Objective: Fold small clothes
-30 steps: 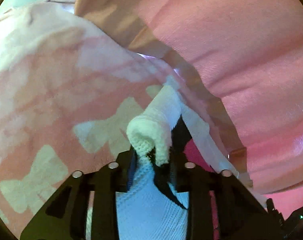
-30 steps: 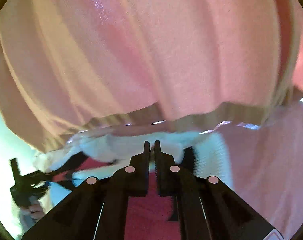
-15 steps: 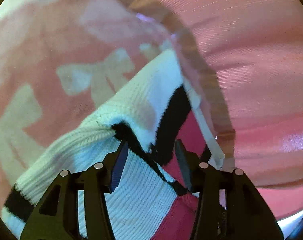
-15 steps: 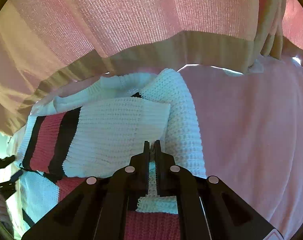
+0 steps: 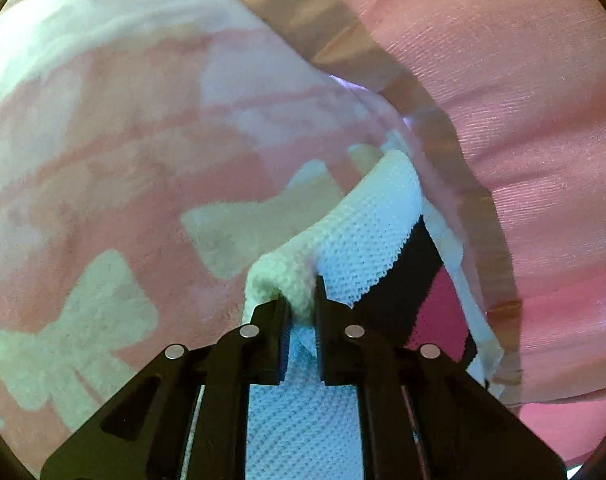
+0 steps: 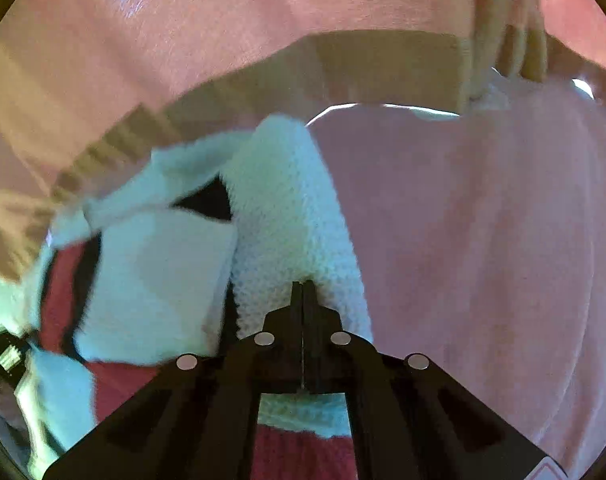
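Note:
A small knit sweater (image 5: 367, 232) in white, with black and red stripes, lies on a pink bedspread. My left gripper (image 5: 301, 300) is shut on a bunched white edge of it. In the right wrist view the sweater (image 6: 151, 280) spreads to the left, with a white sleeve (image 6: 291, 216) running up the middle. My right gripper (image 6: 302, 286) is shut on that white knit edge.
A pink blanket with pale bow shapes (image 5: 143, 184) lies under the sweater on the left. A pink curtain or bed skirt with a tan hem (image 5: 523, 120) hangs close behind, and also shows in the right wrist view (image 6: 263, 32). Plain pink fabric (image 6: 483, 240) is at the right.
My left gripper was open over the sweater half a second ago and has now shut on its white edge. My right gripper stays shut on the knit.

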Tool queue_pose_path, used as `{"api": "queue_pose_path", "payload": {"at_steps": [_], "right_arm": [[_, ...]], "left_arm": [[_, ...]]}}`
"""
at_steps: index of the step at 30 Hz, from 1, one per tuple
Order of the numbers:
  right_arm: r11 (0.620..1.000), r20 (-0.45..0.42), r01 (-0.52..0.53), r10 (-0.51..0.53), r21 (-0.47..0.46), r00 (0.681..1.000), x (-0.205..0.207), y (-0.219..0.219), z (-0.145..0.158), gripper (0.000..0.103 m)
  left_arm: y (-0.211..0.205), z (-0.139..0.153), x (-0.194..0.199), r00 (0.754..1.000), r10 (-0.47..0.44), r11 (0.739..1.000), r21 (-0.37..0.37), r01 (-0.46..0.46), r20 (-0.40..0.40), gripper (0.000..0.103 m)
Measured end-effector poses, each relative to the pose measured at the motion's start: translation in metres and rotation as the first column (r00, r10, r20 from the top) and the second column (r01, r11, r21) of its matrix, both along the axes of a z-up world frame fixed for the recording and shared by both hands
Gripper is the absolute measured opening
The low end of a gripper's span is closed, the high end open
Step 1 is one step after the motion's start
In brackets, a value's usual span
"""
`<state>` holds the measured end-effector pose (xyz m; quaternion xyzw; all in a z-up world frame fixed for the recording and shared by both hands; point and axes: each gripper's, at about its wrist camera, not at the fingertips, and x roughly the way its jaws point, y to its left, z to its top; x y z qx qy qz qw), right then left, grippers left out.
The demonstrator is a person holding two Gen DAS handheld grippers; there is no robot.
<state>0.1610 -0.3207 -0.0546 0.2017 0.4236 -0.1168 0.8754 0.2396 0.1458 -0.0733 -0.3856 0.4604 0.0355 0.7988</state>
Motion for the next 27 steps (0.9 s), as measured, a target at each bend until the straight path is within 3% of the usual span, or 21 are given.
{"api": "queue_pose_path", "payload": {"at_steps": [2, 3, 7, 11, 12, 14, 15, 20, 22, 24, 25, 27], "right_arm": [[0.999, 0.008, -0.04, 0.04, -0.021, 0.999, 0.001, 0.005, 0.011, 0.0], [0.999, 0.0, -0.051, 0.051, -0.016, 0.999, 0.001, 0.007, 0.012, 0.01], [0.995, -0.004, -0.09, 0.09, 0.033, 0.996, 0.009, 0.018, 0.006, 0.036], [0.989, -0.021, -0.147, 0.147, 0.037, 0.989, 0.023, 0.042, -0.004, 0.041], [0.987, -0.027, -0.158, 0.158, 0.009, 0.987, 0.026, 0.05, -0.006, 0.042], [0.984, -0.021, -0.17, 0.169, -0.049, 0.985, 0.031, 0.061, -0.007, 0.015], [0.984, 0.0, -0.176, 0.176, -0.041, 0.984, 0.032, 0.064, -0.003, 0.007], [0.981, 0.112, -0.126, 0.143, -0.146, 0.983, 0.02, 0.059, 0.047, 0.007], [0.981, 0.042, -0.102, 0.11, -0.163, 0.993, 0.018, 0.044, 0.032, 0.007], [0.991, -0.047, -0.099, 0.095, -0.091, 0.994, 0.022, 0.031, -0.007, 0.007], [0.993, -0.008, -0.091, 0.091, -0.08, 0.996, 0.018, 0.027, -0.006, 0.007], [0.997, -0.018, -0.069, 0.069, -0.037, 0.997, 0.02, 0.019, 0.007, 0.014]], "left_arm": [[-0.001, 0.002, 0.0, 1.0, -0.007, 1.0, 0.005, 0.007, 0.006, 0.01], [0.0, 0.003, -0.002, 1.0, -0.01, 1.0, 0.01, 0.01, 0.008, 0.011], [-0.006, -0.002, -0.001, 1.0, -0.012, 1.0, 0.006, 0.012, -0.002, 0.012], [-0.011, -0.002, 0.002, 1.0, -0.016, 1.0, 0.015, 0.016, 0.006, 0.013], [-0.01, -0.001, 0.003, 1.0, -0.014, 1.0, 0.006, 0.014, 0.015, 0.014], [-0.011, 0.0, 0.004, 1.0, -0.019, 1.0, 0.005, 0.019, 0.024, 0.014], [-0.012, 0.001, 0.006, 0.999, -0.029, 1.0, 0.011, 0.029, 0.034, 0.014], [-0.017, 0.005, 0.006, 0.998, -0.059, 0.996, 0.062, 0.057, 0.034, 0.016], [-0.022, -0.004, 0.009, 0.997, -0.078, 0.995, 0.067, 0.078, -0.002, 0.017], [-0.027, -0.006, 0.009, 0.996, -0.089, 0.992, 0.094, 0.089, -0.007, 0.017], [-0.03, -0.004, 0.009, 0.995, -0.095, 0.989, 0.114, 0.095, -0.007, 0.017], [-0.033, -0.001, 0.009, 0.995, -0.103, 0.986, 0.129, 0.104, -0.008, 0.017]]}}
